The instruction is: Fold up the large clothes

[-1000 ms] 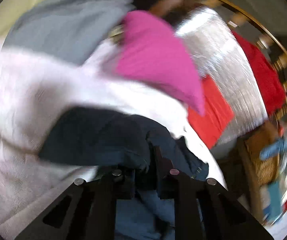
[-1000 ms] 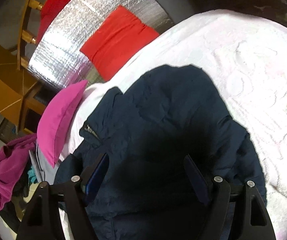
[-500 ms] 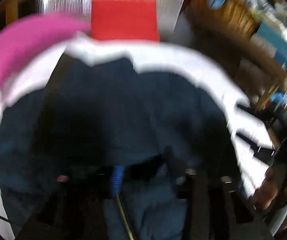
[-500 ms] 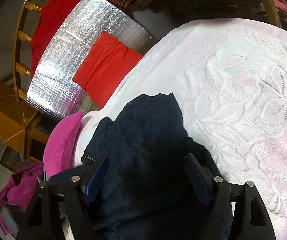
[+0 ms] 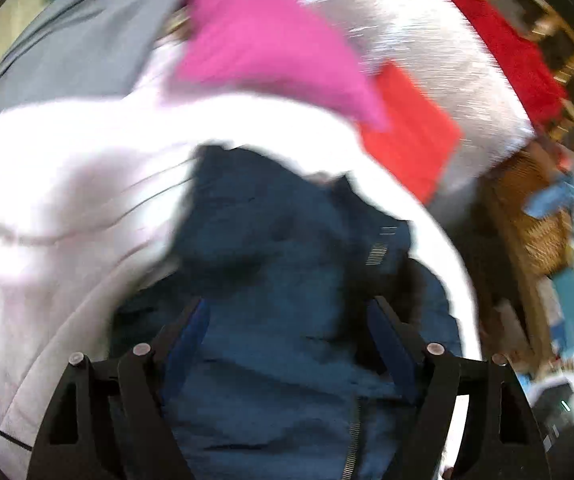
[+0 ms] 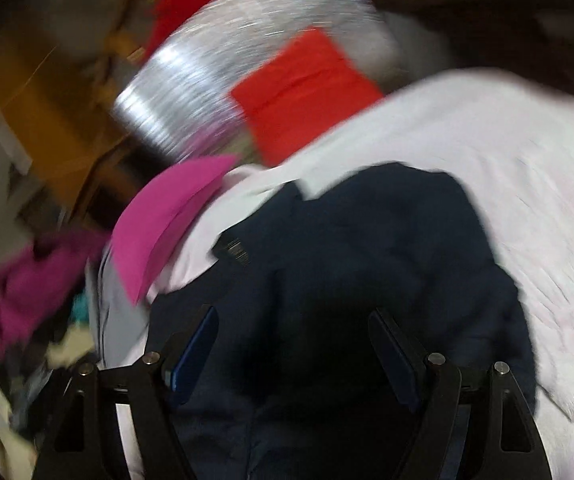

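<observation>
Across the pale pink bedspread [image 6: 527, 184] lies the navy jacket [image 6: 367, 264], crumpled, its long axis running from the 6 o'clock edge of the right wrist view up toward 12 o'clock, where its far edge ends short of the bedspread's border. A zipper shows along its lower part in the left wrist view, near 6 o'clock.

Both views are motion-blurred. The left gripper [image 5: 287, 320] hangs over the jacket [image 5: 287, 264] with its jaws spread wide, nothing between them. The right gripper [image 6: 293, 328] is likewise released, fingers parted above the dark cloth.

At 10 o'clock from the jacket a magenta pillow [image 6: 167, 224] overlaps the bedspread's edge. Beyond it, at 12 o'clock, a red cushion [image 6: 303, 92] leans on a silver foil-covered panel [image 6: 207, 80]. A grey cloth [image 5: 79, 40] sits at 11 o'clock in the left wrist view, and a wicker basket [image 5: 535, 216] at 3 o'clock.

Bare bedspread spreads from 1 to 4 o'clock beside the jacket.
</observation>
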`<state>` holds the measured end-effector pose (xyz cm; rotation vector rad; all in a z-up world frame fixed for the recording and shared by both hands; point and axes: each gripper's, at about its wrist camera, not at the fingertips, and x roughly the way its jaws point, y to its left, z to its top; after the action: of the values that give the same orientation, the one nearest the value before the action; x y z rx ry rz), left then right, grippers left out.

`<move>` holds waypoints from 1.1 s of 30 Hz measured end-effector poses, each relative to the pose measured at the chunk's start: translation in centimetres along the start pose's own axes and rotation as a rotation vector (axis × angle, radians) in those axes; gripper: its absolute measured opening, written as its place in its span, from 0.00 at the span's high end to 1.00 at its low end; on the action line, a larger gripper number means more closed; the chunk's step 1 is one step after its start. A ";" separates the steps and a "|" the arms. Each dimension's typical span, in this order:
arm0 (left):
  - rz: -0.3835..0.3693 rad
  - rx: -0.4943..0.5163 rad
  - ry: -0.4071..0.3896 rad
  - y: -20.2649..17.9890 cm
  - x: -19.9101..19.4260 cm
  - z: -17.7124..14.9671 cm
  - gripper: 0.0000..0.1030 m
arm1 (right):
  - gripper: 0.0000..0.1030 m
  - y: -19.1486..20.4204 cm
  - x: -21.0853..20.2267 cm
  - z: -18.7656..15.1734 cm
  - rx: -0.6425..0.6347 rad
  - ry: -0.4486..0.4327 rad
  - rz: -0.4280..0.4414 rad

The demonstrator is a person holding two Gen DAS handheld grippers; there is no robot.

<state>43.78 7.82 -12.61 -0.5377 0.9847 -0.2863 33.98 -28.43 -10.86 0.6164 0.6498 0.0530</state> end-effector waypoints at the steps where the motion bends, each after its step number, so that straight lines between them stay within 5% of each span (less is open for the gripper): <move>1: 0.031 -0.017 0.014 0.8 0.5 -0.1 0.22 | 0.21 1.5 0.4 -0.5 -0.066 0.010 0.006; 4: 0.101 -0.030 0.030 2.0 1.7 -0.2 0.26 | 0.17 5.4 2.2 -2.2 -0.244 0.054 0.030; 8: 0.164 0.004 0.056 1.5 3.0 -0.8 0.29 | 0.17 9.0 5.7 -4.4 -0.436 0.098 -0.086; 13: 0.181 0.027 0.077 1.9 3.4 -1.8 0.29 | 0.17 9.2 8.0 -5.2 -0.471 0.078 -0.232; 21: 0.201 0.047 0.075 1.7 2.9 -2.2 0.29 | 0.17 -0.1 4.0 -1.0 0.066 -0.070 -0.201; 27: 0.226 0.054 0.054 1.0 3.1 -1.9 0.29 | 0.16 -6.8 3.7 -0.7 0.412 -0.021 0.087; 33: 0.236 0.062 0.025 1.0 2.9 -1.7 0.34 | 0.18 -11.6 3.6 -1.7 0.676 -0.043 0.269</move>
<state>43.84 6.75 -16.00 -0.3577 1.0494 -0.1126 34.24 -36.19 -20.33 1.3525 0.5341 0.0707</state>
